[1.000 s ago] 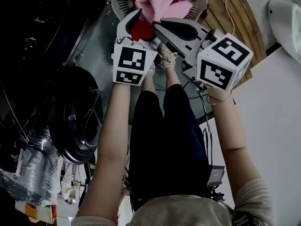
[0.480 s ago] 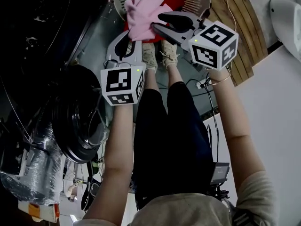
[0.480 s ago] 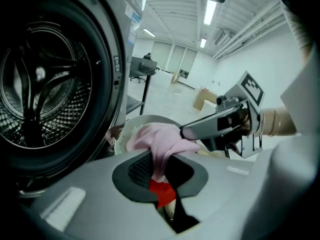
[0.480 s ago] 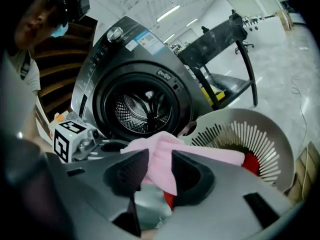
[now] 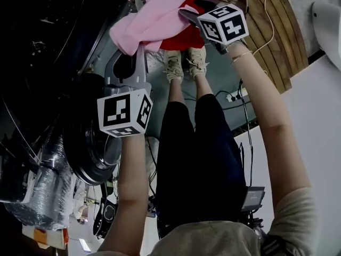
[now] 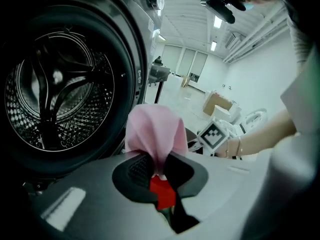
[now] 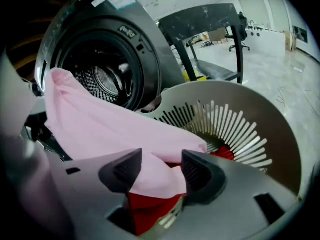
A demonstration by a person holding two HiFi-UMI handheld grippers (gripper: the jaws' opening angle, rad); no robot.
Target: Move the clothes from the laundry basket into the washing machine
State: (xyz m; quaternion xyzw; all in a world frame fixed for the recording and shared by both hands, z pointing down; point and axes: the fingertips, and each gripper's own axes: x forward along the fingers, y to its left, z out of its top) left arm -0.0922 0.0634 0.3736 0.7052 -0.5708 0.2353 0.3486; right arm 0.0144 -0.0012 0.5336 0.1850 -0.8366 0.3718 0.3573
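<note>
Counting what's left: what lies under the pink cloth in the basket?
A red garment shows beneath the pink cloth; anything deeper in the grey slatted basket is covered.

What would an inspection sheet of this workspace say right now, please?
Surface: grey floor, with a person standing on it.
Job's things: pink cloth stretched from the basket towards the washer; washer door open, no clothes seen in the drum; red cloth in the basket.
Clutter: plastic-wrapped bundle beside the washer.
Grippers: left gripper shut on the pink cloth; right gripper jaws opening, pink cloth between them.
Cables: power strip with leads on the floor.
Surroundings: wood planks by the basket; black table behind.
</note>
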